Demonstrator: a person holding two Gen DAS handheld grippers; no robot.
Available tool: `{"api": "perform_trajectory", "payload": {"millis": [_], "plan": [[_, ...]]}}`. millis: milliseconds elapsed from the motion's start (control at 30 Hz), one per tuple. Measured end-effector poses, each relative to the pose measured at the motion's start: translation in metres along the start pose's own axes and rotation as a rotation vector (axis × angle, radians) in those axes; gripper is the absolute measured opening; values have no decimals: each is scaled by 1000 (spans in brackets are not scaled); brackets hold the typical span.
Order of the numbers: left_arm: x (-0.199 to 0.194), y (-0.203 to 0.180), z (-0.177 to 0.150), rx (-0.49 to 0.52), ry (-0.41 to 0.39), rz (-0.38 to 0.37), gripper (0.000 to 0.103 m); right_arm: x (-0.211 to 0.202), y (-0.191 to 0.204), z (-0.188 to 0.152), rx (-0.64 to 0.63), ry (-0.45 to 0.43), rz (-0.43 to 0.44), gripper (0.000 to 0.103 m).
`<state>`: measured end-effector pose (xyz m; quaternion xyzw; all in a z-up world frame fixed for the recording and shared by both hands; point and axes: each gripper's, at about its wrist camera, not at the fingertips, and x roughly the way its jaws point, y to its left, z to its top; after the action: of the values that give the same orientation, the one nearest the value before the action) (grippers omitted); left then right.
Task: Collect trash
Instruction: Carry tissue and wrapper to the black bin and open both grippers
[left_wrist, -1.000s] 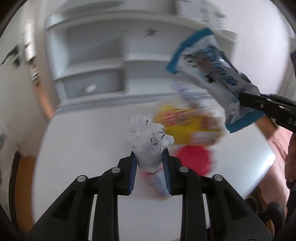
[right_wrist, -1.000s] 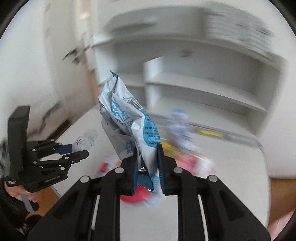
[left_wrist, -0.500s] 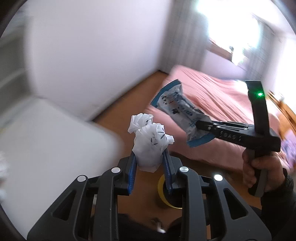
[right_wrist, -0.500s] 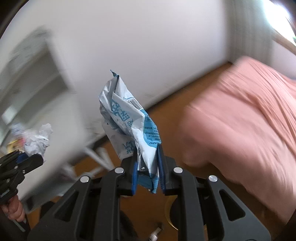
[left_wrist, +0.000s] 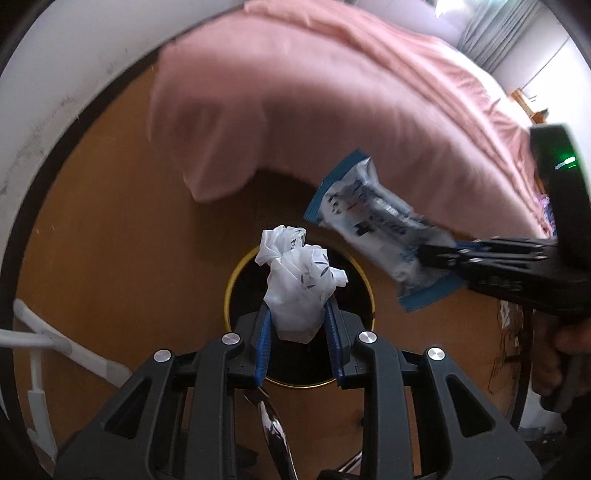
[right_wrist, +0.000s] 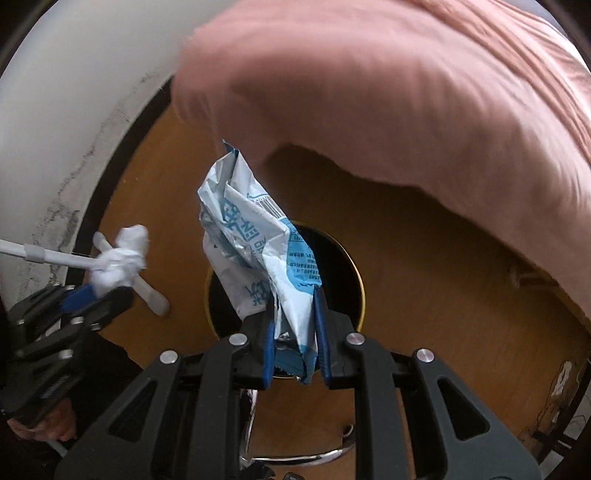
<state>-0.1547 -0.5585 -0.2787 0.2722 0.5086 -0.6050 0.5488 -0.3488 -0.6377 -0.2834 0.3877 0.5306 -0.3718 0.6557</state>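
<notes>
Blue-white snack wrapper (right_wrist: 255, 254): blue lettering and barcode visible, text too blurred to read. Your right gripper (right_wrist: 293, 341) pinches wrapper's lower end, jaws narrow, above black gold-rimmed bin (right_wrist: 360, 273) on wooden floor (right_wrist: 424, 295). Your left gripper (left_wrist: 297, 332) clamps crumpled white plastic bag (left_wrist: 299, 288) over same bin, beside pink bed (left_wrist: 332, 92).

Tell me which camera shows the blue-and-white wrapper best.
The right wrist view: the wrapper fills the centre, sharp, print legible, clamped in the right gripper above the bin. The left wrist view shows the same wrapper off to the side, blurred.
</notes>
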Motion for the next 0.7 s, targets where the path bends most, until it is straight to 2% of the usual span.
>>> {"api": "perform_trajectory", "payload": {"millis": [133,267,300,333,400,667,700], "plan": [[37,3,4,-32,47,-22,25,13,-1,-1,12,40,-3,19],[53,6,2,-49,80,-51,27,21,-14,6,35,57,3,19],[55,6,0,-45,87,-48,34,24,-14,5,40,64,3,19],[57,2,7,-40,90,-43,47,26,-16,9,43,69,5,19],[59,-3,7,-31,79,-30,63,34,-22,10,46,81,14,19],[33,-3,11,-43,15,-9,65,44,-18,12,32,103,34,19],[24,-4,13,-37,-4,1,67,44,-16,11,29,102,37,25]]}}
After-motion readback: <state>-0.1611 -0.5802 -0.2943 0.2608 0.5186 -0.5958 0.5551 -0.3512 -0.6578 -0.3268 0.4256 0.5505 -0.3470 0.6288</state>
